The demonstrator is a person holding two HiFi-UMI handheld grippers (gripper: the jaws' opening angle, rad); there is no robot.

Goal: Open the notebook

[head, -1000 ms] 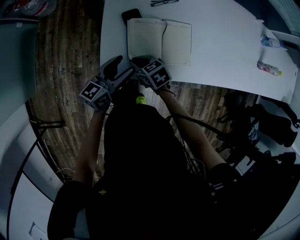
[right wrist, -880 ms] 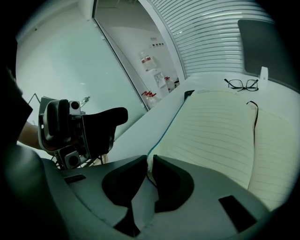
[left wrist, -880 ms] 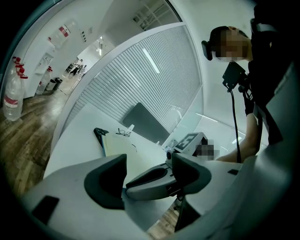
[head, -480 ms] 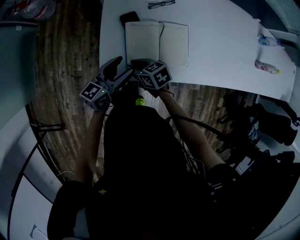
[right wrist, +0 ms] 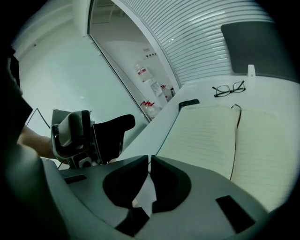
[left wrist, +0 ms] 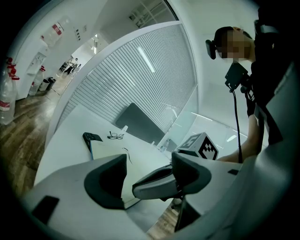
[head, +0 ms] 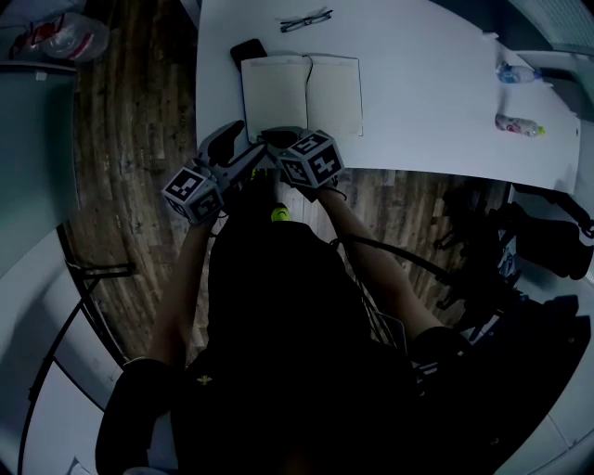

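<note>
The notebook [head: 302, 93] lies open and flat on the white table [head: 418, 111], its lined pages showing in the right gripper view [right wrist: 225, 140]. My right gripper [head: 275, 137] hovers at the notebook's near left corner. Its jaws [right wrist: 150, 161] have just been closing and now stand tip to tip, shut, with nothing between them. My left gripper [head: 243, 147] sits just left of it at the table's near edge, open and holding nothing. In the left gripper view [left wrist: 149, 164] the right gripper's finger shows between the spread jaws, with the notebook [left wrist: 110, 151] beyond.
A black phone [head: 248, 49] lies at the notebook's far left corner, and glasses [head: 304, 19] lie behind it. Two small bottles [head: 515, 123] lie at the table's right end. Wooden floor runs left of the table, with a plastic bottle [head: 56, 37] at the far left.
The head view has tilted, so the notebook sits higher in the picture. My right gripper has lifted slightly at the notebook's near edge. The left gripper has kept still.
</note>
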